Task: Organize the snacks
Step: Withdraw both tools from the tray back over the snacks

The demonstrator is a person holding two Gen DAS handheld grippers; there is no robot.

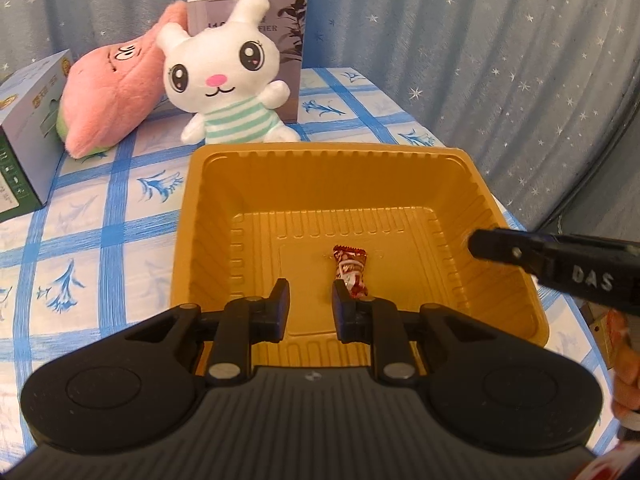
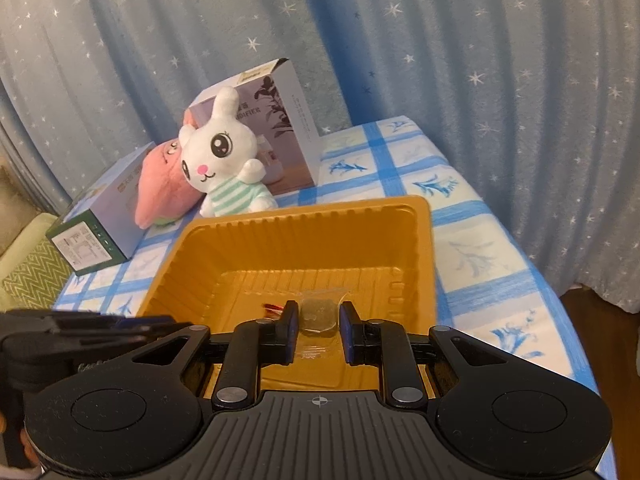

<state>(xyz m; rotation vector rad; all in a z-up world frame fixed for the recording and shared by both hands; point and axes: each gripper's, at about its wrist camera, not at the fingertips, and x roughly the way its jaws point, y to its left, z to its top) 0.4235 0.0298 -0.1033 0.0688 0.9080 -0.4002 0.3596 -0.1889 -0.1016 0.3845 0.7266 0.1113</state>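
Fingers of the left tool [image 1: 310,300] stand slightly apart with nothing between them, poised above the near floor of a gold-coloured ribbed plastic tray [image 1: 328,148]. A small sweet in a red and white twisted wrapper [image 1: 351,276] lies on the tray floor, just beyond the tip of that tool's right finger. The right tool [image 2: 318,320] reaches in over the tray's right wall, its jaws narrow and closed on a clear plastic packet with a round pale biscuit inside [image 2: 318,314]; the packet hangs low over the tray floor.

The tray rests on a surface covered by a white cloth with blue checks and flower prints [image 1: 100,216]. Behind the tray sits a white plush rabbit in a green-striped shirt [image 1: 224,76], leaning against a pink plush toy [image 1: 112,96] and a grey-lilac carton [image 1: 288,40]. A green and white box [image 1: 28,128] lies to the left. A blue star-speckled curtain [image 1: 480,40] hangs at the back.
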